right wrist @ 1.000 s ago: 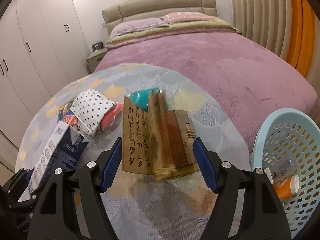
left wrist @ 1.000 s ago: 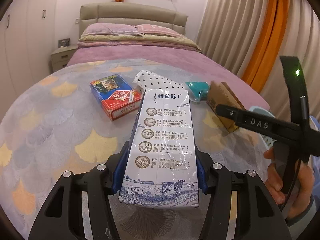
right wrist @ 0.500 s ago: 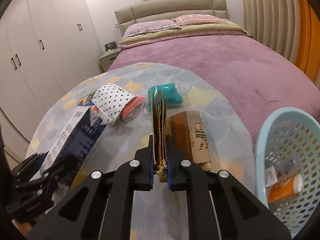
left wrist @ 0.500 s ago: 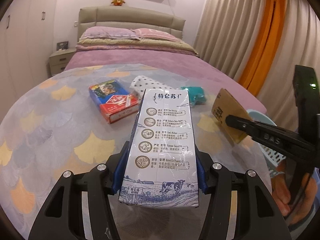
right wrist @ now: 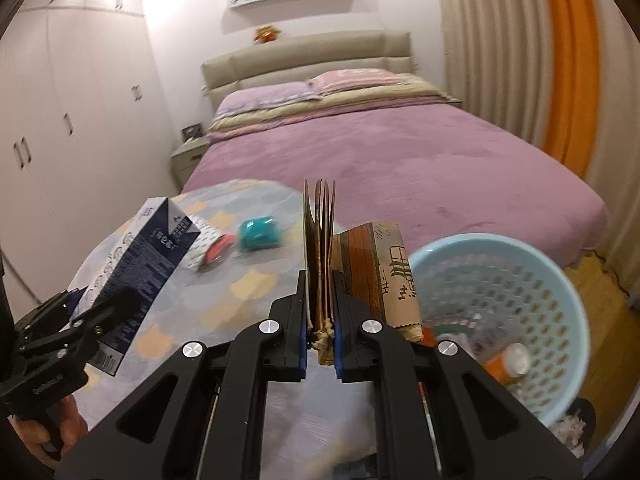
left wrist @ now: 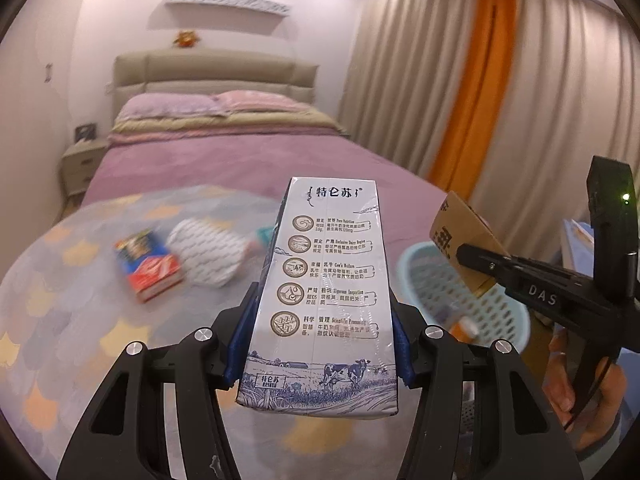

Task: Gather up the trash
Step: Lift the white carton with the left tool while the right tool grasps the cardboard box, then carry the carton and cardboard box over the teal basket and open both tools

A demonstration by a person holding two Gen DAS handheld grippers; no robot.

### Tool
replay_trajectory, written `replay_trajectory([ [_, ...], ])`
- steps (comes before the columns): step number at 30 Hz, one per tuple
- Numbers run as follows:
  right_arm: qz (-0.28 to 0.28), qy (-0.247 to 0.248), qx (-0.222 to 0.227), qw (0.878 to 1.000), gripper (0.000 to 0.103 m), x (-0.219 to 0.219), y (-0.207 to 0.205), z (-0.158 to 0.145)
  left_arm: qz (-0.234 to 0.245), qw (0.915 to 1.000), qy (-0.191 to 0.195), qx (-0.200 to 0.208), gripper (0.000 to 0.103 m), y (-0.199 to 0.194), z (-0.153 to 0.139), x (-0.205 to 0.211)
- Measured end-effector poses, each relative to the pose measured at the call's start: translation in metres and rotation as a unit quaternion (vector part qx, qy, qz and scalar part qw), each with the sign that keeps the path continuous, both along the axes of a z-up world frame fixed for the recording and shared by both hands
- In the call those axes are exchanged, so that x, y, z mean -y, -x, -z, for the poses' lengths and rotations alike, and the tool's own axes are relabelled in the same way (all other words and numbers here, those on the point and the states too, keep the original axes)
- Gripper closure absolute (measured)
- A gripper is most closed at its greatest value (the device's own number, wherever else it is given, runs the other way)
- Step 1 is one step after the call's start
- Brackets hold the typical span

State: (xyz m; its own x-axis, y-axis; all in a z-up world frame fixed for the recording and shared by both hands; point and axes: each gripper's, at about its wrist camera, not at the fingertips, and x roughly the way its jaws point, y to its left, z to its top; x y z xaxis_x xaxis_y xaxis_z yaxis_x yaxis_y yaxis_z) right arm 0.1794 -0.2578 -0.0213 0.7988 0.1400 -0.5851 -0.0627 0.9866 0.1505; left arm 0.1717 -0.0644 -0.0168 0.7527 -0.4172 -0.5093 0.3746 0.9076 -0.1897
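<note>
Bedroom setup, with a purple bed [right wrist: 400, 152] behind a round table [left wrist: 80, 320] covered in a scallop-pattern cloth, and white wardrobe doors [right wrist: 60, 120] along the left wall in the right wrist view. Going left to right on the table: a red and blue box [left wrist: 148, 268], pretty blurry, then a white polka-dot pouch [left wrist: 208, 252] right next to it, then a teal thing [right wrist: 258, 232] a bit further along, can't tell what it is. The left tongs [left wrist: 320, 340] are clamped on a tall milk carton [left wrist: 328, 292], blue pads pressing both of its sides, carton up off the table and leaning away from the camera. Next over, the right tongs [right wrist: 320, 320] are squeezed tight on a brown folded paper package [right wrist: 320, 248], pinching it at the lower end so the layers fan out above the pads, with a printed flap hanging off to the right. That package sits in the air near the rim of a light blue perforated basket [right wrist: 560, 280] at the table's right side. Inside the basket there's an orange bottle with a white cap [right wrist: 508, 364] plus some other bits too blurry to call. Orange and beige curtains [left wrist: 480, 80] hang on the far right.
</note>
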Motion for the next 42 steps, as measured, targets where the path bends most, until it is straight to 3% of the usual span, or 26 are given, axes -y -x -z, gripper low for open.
replay_trajectory([
  [6,0.06,0.001,0.004,0.998,0.095,0.047,0.016,-0.011,0.042,0.9989,-0.012,0.018,0.049,0.0,-0.013,0.051],
  [12,0.112,-0.008,-0.01,0.994,0.095,0.089,0.015,-0.008,0.081,0.9967,-0.007,-0.003,0.049,-0.01,-0.003,0.092],
  [18,0.153,0.011,-0.037,0.987,0.095,0.115,0.005,0.014,0.109,0.9936,-0.006,-0.03,0.049,-0.023,0.013,0.122],
  [25,0.16,-0.054,-0.084,0.982,0.094,0.152,-0.001,0.049,0.127,0.9909,-0.014,-0.042,0.049,-0.034,0.021,0.145],
  [28,0.165,-0.07,-0.087,0.98,0.084,0.161,0.001,0.054,0.134,0.9898,-0.012,-0.046,0.049,-0.041,0.023,0.154],
  [32,0.181,-0.083,-0.069,0.978,0.046,0.163,0.01,0.056,0.143,0.9883,-0.014,-0.05,0.049,-0.05,0.026,0.162],
  [37,0.183,-0.093,-0.066,0.976,0.045,0.169,0.014,0.057,0.148,0.9871,-0.012,-0.06,0.048,-0.058,0.031,0.173],
  [40,0.181,-0.096,-0.066,0.977,0.045,0.17,0.015,0.057,0.147,0.9866,-0.01,-0.069,0.031,-0.062,0.035,0.176],
  [42,0.178,-0.093,-0.065,0.977,0.045,0.168,0.015,0.055,0.143,0.987,-0.006,-0.072,0.028,-0.064,0.037,0.173],
])
